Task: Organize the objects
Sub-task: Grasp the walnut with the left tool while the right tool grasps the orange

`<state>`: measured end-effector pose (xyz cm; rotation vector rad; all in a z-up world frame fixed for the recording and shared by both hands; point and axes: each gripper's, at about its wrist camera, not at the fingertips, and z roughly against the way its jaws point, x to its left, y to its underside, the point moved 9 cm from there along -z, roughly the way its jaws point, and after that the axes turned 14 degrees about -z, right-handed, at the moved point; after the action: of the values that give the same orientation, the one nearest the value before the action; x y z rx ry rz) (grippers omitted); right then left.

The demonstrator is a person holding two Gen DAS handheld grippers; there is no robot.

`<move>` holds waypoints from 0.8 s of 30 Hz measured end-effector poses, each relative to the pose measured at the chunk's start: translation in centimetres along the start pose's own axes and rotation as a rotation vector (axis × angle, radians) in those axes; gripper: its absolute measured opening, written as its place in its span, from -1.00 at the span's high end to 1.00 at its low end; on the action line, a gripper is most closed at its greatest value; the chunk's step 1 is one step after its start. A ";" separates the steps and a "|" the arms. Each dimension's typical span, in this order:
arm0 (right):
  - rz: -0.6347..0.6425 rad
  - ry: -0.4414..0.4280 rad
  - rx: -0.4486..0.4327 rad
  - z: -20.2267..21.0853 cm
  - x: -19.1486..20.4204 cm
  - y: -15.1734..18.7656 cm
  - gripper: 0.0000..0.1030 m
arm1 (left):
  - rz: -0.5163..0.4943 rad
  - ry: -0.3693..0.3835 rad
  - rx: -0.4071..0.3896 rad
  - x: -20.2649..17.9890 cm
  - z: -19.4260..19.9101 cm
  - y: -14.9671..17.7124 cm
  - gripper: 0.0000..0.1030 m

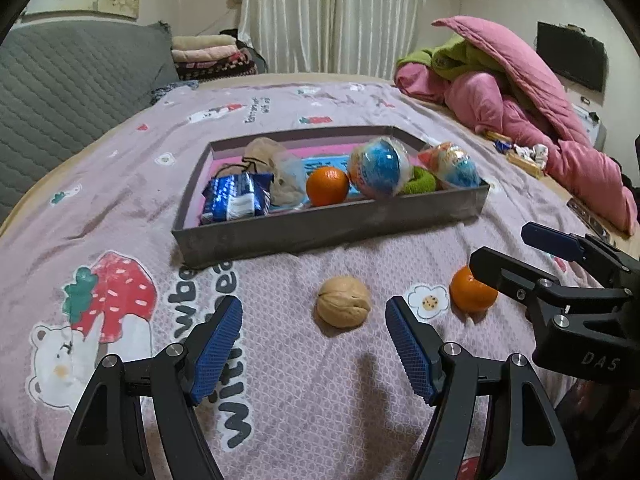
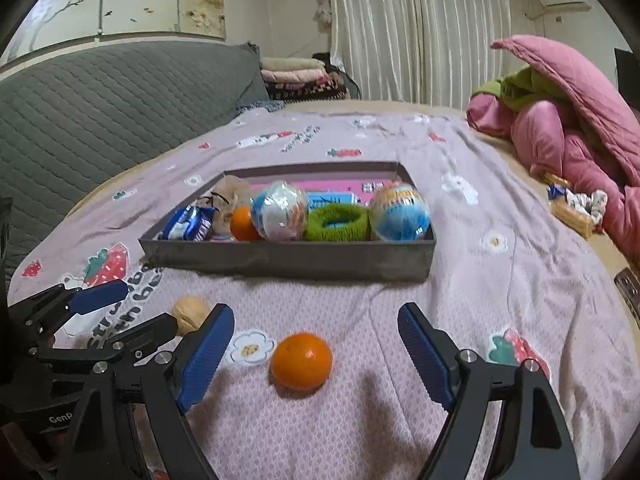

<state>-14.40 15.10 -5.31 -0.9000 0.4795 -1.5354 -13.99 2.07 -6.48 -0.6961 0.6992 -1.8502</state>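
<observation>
A walnut (image 1: pixel 343 301) lies on the pink blanket just ahead of my left gripper (image 1: pixel 314 308), whose jaws stand open and empty. To its right an orange (image 1: pixel 472 289) rests on the blanket. In the right wrist view that orange (image 2: pixel 301 361) lies just ahead of my open right gripper (image 2: pixel 316 318), a little left of centre. The walnut (image 2: pixel 190 314) shows at the left, partly behind the left gripper. The grey box (image 1: pixel 320 229) beyond holds a second orange (image 1: pixel 327 185), two wrapped balls (image 1: pixel 378 168), a blue packet (image 1: pixel 236 199) and a green ring (image 2: pixel 338 222).
A pink and green heap of bedding (image 1: pixel 520 80) lies at the right, with small items (image 1: pixel 520 156) beside it. A grey quilted headboard (image 1: pixel 72 80) rises at the left. Folded cloths (image 1: pixel 212 56) are stacked at the back. The blanket (image 1: pixel 280 380) spreads around both grippers.
</observation>
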 end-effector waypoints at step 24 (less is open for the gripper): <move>0.078 0.081 0.147 -2.4 0.4 3.0 -0.36 | 0.046 0.076 0.055 0.0 -3.3 0.0 -0.28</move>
<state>-14.29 13.71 -8.91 -0.7002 0.4484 -1.5189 -16.42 2.62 -8.66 -0.5726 0.7052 -1.8546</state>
